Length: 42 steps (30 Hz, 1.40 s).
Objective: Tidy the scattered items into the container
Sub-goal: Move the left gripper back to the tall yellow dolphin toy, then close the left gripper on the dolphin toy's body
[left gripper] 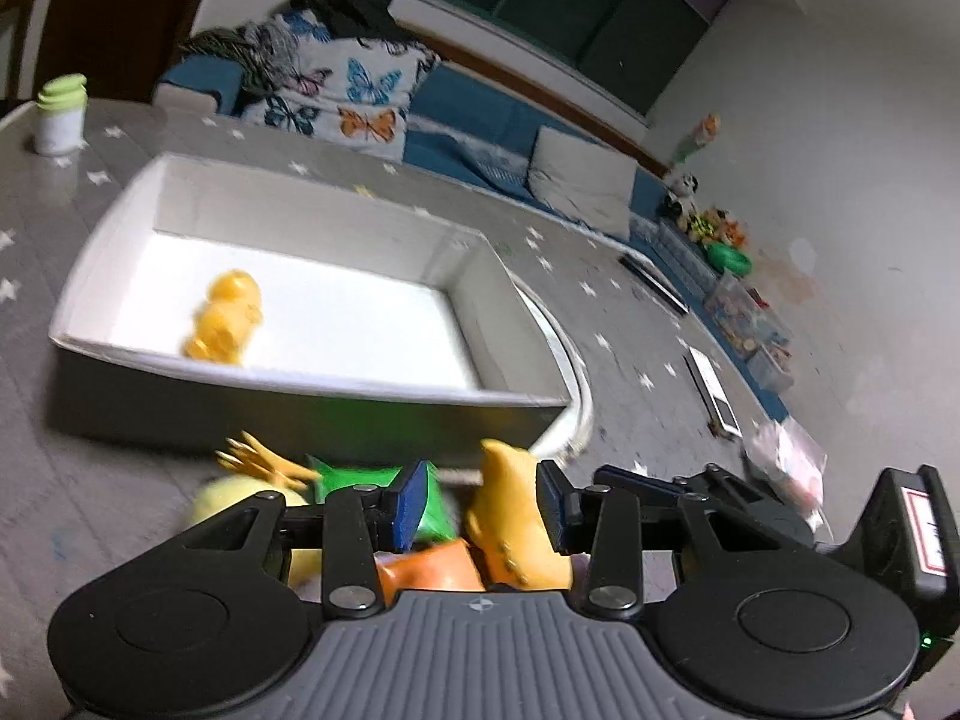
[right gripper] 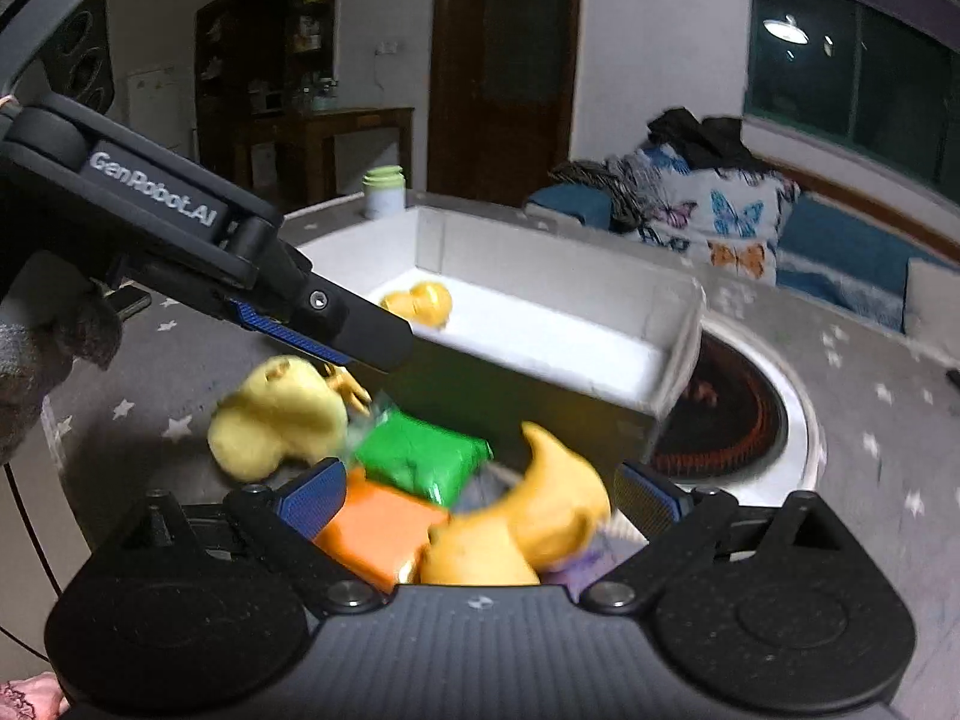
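Jaws apart both sides; star-print grey table (left gripper: 372,156), white box (left gripper: 300,378), blue sofa (left gripper: 480,114).

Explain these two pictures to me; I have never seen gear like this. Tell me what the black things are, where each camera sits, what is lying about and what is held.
No robot here: a person holds a black two-finger gripper in each hand, and a fisheye camera on each looks forward along its fingers. The left gripper has its blue pads around a yellow-orange rubber toy, though blur hides whether they touch it. The right gripper is open and empty over the pile. On the grey star-patterned table lie a green packet, an orange packet and a pale yellow toy. The white cardboard box already holds one yellow duck.
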Each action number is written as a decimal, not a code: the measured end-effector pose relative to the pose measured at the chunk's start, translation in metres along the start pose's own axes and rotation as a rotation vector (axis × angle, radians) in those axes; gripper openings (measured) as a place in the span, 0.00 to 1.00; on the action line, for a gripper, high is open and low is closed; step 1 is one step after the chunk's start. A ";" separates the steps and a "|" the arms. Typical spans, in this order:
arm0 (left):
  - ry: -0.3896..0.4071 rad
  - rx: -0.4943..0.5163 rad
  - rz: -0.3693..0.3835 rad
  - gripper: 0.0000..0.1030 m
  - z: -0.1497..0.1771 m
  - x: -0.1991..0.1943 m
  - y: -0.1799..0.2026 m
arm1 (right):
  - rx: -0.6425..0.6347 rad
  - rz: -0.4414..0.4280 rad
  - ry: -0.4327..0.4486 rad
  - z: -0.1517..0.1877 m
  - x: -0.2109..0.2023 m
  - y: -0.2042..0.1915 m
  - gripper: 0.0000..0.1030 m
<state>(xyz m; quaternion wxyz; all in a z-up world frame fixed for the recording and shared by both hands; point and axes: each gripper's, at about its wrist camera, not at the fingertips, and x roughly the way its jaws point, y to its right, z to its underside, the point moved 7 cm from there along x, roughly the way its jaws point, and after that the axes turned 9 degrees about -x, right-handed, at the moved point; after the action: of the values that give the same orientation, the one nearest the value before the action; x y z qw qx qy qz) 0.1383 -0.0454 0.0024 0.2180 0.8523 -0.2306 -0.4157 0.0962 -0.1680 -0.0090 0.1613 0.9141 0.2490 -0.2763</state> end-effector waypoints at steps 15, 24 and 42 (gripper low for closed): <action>-0.110 0.026 0.035 0.41 0.024 0.037 0.025 | 0.102 -0.020 -0.048 0.043 -0.001 0.015 0.94; -0.148 0.066 0.026 0.41 0.029 0.050 0.033 | 0.118 -0.033 -0.053 0.047 0.006 0.018 0.94; -0.159 0.071 -0.027 0.38 0.022 0.067 0.025 | 0.188 -0.078 -0.041 0.048 0.012 0.019 0.85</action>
<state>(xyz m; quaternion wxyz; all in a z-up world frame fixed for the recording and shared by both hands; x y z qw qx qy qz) 0.1524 -0.1077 -0.0367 0.1631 0.8269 -0.2503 -0.4765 0.0954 -0.2000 -0.0510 0.0690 0.9089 0.2540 -0.3234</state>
